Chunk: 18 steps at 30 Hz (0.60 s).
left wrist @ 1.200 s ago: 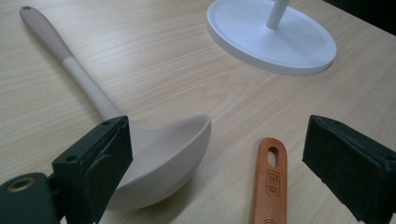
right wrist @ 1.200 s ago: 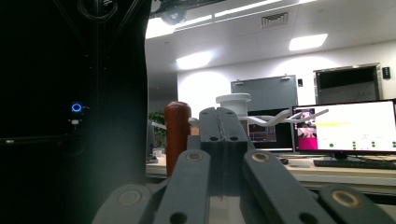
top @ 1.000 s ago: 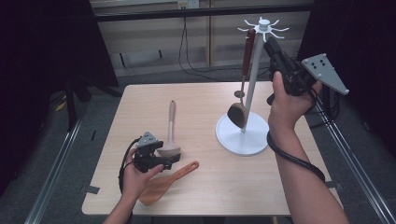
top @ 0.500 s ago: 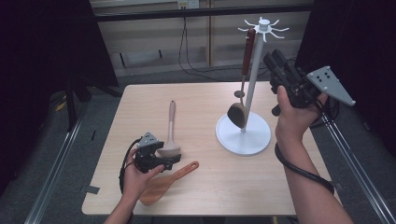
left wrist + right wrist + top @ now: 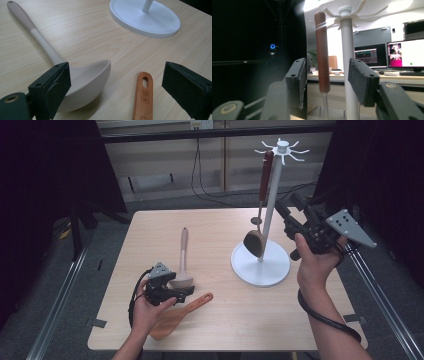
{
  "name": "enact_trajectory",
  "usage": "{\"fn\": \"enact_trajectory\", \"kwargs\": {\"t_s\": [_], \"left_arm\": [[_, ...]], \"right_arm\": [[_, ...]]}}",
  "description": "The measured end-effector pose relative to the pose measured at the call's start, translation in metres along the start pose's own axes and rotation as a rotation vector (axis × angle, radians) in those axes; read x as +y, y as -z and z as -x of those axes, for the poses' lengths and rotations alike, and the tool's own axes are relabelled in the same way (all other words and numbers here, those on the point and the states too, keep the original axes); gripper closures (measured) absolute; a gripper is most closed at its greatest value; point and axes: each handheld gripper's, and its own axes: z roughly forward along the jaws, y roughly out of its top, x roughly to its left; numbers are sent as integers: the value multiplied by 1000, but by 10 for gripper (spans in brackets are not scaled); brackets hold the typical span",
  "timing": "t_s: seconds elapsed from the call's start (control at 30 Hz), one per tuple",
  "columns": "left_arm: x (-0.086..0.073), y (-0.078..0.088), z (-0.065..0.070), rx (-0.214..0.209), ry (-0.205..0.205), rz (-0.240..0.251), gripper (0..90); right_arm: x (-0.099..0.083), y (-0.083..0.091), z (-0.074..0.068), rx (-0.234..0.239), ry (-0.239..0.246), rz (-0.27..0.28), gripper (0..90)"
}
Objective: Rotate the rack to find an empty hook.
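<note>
Right gripper (image 5: 284,214) right of frame beside white rack (image 5: 261,265); jaws just been opening, now spread, nothing clamped. Through my right gripper view, brown-handled ladle (image 5: 322,50) hangs on rack hook, seen between the jaws, untouched. Left gripper (image 5: 186,292) lower left, jaws spread, empty, over beige ladle (image 5: 82,80) and orange spatula (image 5: 143,97) lying on table (image 5: 235,320).

Ladle (image 5: 181,265) left of stand (image 5: 261,265); spatula (image 5: 175,316) nearer.
</note>
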Motion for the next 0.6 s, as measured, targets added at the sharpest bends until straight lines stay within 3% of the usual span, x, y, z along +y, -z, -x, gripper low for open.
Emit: {"fn": "enact_trajectory", "kwargs": {"t_s": [0.4,0.6], "left_arm": [[-1,-1,0,2,3,-2,81],[-1,-1,0,2,0,-6,81]], "right_arm": [[-24,19,1,21,-18,-75,350],[-37,29,2,65,-25,-111,270]]}}
